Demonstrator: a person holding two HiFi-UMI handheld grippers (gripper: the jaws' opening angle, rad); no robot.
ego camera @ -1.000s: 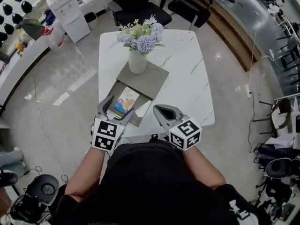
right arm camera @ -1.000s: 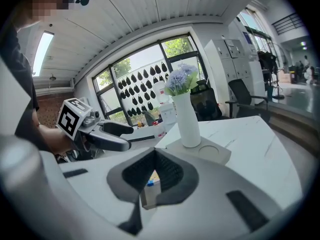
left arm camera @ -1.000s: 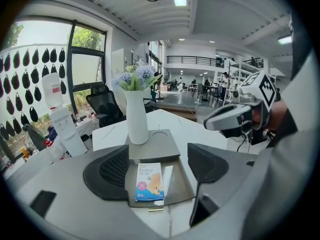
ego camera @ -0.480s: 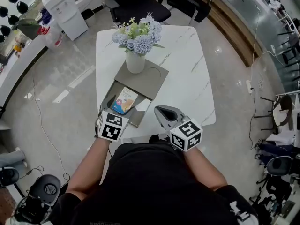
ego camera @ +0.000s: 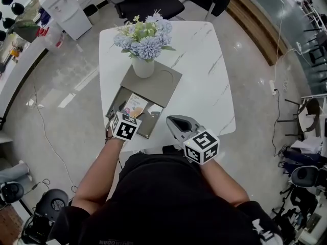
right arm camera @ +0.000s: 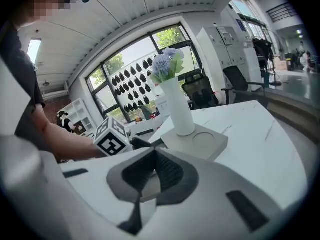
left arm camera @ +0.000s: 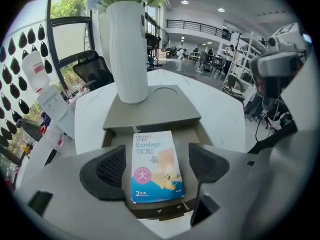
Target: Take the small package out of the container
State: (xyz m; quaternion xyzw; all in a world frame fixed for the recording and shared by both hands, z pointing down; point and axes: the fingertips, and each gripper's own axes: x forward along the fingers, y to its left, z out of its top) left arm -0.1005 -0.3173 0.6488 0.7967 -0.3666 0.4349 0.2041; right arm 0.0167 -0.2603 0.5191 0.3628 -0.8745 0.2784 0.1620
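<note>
Small package (left arm camera: 156, 166) — flat, blue-white, pink circle

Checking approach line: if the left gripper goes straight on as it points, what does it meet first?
Likely the bandage package, lying flat in the open drawer: it shows between the open jaws of the left gripper. Past it stands the vase. Depth is unclear.

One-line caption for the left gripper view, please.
Left gripper, jaws open, flanks the bandage package lying in the open drawer, with a white vase standing on the container behind.
</note>
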